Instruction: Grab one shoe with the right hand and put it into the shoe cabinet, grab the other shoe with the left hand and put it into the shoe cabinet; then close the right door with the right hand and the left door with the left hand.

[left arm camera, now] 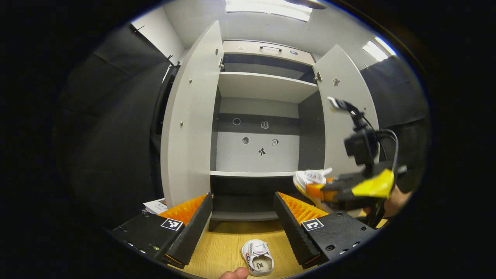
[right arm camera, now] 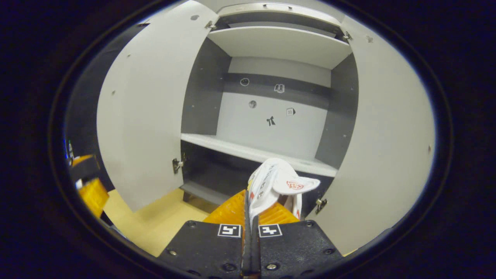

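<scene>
Wood-grain floor [left arm camera: 217, 248] runs up to a pale shoe cabinet [left arm camera: 267, 87] whose two doors stand open, the left door [left arm camera: 190, 116] at 9 o'clock and the right door [left arm camera: 343, 112] at 3 o'clock in the left gripper view. Right tool [right arm camera: 250, 217]: fingers pressed together on thin material of the first shoe [right arm camera: 277, 182], which rises from the tips toward 12 o'clock, its long axis roughly in line with the fingers. In the right gripper view the middle shelf [right arm camera: 232, 147] lies just beyond the shoe at 12 o'clock, and a darker lower bay sits beneath it; the coming move, by judgement, is a forward carry along that axis onto the shelf or into the bay, and which of the two cannot be told. In the left gripper view the same tool shows at 3 o'clock with a hand behind it, the shoe near the cabinet's right edge. Left tool [left arm camera: 243, 217]: fingers spread wide, holding nothing. The second shoe [left arm camera: 257, 257] rests on the floor at 6 o'clock between and just below the spread fingers, opening upward, long axis roughly along the fingers; the left hand is the nearer one to it. A fingertip [left arm camera: 234, 274] shows just beside it.
</scene>
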`<action>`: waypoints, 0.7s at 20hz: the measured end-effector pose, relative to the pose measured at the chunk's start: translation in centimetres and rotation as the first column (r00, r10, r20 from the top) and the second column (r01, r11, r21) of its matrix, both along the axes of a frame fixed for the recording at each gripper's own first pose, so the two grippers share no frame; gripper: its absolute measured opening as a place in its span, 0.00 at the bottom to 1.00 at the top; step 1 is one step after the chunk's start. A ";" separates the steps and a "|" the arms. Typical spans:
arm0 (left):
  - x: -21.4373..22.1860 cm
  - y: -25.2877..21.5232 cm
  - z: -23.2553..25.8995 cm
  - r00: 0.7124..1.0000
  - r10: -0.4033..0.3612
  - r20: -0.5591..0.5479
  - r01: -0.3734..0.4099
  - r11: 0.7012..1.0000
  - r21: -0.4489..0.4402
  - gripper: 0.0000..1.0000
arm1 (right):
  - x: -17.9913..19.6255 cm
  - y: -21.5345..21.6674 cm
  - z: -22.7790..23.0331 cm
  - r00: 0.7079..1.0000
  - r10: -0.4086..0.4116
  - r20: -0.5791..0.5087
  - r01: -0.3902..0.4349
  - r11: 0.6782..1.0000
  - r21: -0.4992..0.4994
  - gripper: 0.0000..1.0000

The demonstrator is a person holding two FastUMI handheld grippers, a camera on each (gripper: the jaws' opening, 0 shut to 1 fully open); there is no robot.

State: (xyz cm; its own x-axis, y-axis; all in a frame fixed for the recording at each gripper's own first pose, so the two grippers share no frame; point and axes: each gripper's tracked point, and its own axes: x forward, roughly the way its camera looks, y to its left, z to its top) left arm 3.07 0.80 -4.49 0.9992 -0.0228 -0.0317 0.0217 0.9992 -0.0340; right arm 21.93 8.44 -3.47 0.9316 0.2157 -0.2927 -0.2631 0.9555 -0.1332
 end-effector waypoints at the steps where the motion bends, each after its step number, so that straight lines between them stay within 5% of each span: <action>1: 0.0 -0.2 0.0 1.000 -0.002 -0.001 0.002 1.000 0.008 0.95 | 2.2 -0.2 1.5 1.000 -0.006 -0.005 0.006 1.000 0.011 0.04; 7: -0.2 -1.7 -0.3 1.000 -0.023 -0.010 0.023 1.000 0.022 0.95 | 14.8 -1.9 4.7 0.994 -0.080 -0.077 0.075 0.995 -0.061 0.04; 14: -0.1 -0.8 -0.4 1.000 -0.004 -0.004 0.004 1.000 0.020 0.95 | 22.0 -1.6 2.5 0.965 -0.140 -0.223 0.103 0.980 -0.169 0.04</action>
State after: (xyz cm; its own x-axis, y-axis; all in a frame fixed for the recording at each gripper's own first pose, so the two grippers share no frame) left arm 2.96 0.02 -4.85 0.9990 -0.0257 -0.0358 0.0252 0.9996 -0.0141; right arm 43.89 6.81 -1.01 0.8499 0.0402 -0.5253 -0.1879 0.9547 -0.2308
